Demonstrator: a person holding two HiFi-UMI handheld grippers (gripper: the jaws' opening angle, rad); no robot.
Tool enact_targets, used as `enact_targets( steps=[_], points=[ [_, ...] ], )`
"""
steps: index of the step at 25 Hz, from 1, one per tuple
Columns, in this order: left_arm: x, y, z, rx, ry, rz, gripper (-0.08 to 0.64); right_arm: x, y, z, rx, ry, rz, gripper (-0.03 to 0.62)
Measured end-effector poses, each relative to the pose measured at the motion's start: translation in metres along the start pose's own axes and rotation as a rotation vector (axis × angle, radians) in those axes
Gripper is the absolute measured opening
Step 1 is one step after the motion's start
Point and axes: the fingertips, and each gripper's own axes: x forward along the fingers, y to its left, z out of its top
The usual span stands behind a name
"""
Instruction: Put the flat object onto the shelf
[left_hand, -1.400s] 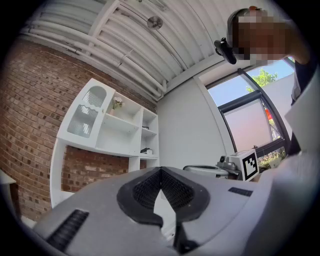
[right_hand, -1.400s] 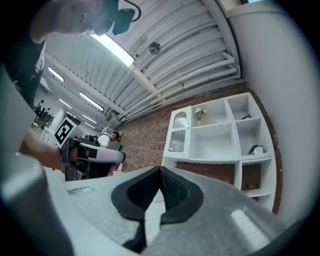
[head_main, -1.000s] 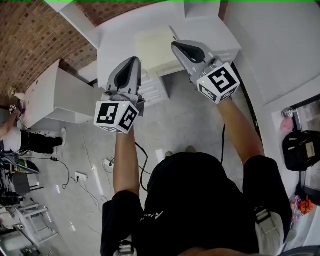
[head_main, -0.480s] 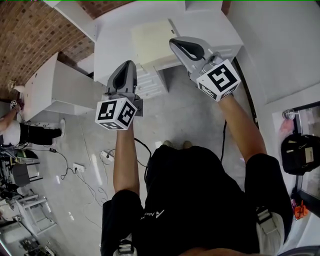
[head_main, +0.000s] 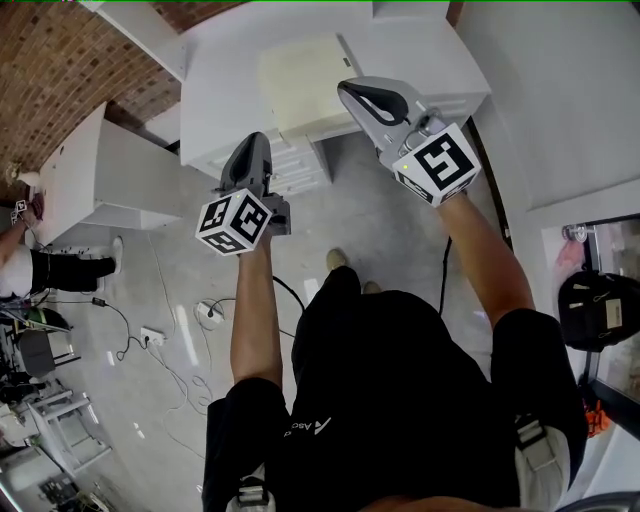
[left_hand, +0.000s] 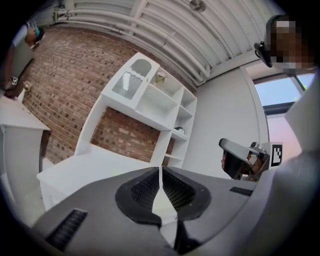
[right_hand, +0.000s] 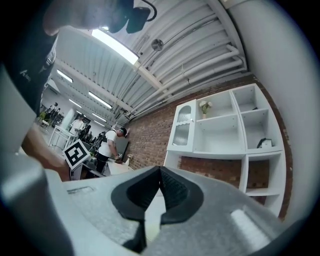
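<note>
A pale yellow flat object (head_main: 300, 85) lies on the white counter (head_main: 220, 95) ahead of me. My right gripper (head_main: 346, 91) hovers at the object's near right corner, shut and empty. My left gripper (head_main: 257, 140) is lower and to the left, over the counter's front edge. Its jaws are just starting to part: only a hairline slit shows, with nothing between them. The white shelf unit (left_hand: 165, 100) rises behind the counter against a brick wall. The right gripper view shows the same shelf unit (right_hand: 225, 130) beyond the right gripper's (right_hand: 160, 171) closed jaws.
White drawers (head_main: 300, 170) sit under the counter. A low white bench (head_main: 110, 180) stands at the left, with cables and a power strip (head_main: 160, 350) on the floor. A person (head_main: 30, 270) is at the far left. A black bag (head_main: 600, 300) hangs at the right.
The counter and flat object have drawn closer to both grippers. The left gripper has turned slightly, and a foot has stepped forward.
</note>
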Motion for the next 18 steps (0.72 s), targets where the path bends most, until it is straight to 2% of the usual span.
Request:
enact_targets(
  steps=[7,10,15,18],
  points=[
    [0.030,0.070,-0.036,-0.196,0.047,0.045,0.094,0.044,-0.009,-0.021,-0.029,0.012,0.002,0.002],
    [0.041,0.096,-0.057,-0.287,0.092,0.055,0.134,0.065,-0.011,-0.029,-0.029,0.012,-0.002,0.002],
    [0.063,0.122,-0.107,-0.522,0.192,0.035,0.209,0.090,-0.017,-0.038,-0.017,0.020,-0.025,0.002],
    [0.075,0.139,-0.126,-0.613,0.222,0.037,0.238,0.100,-0.022,-0.043,-0.038,0.025,-0.042,0.002]
  ],
)
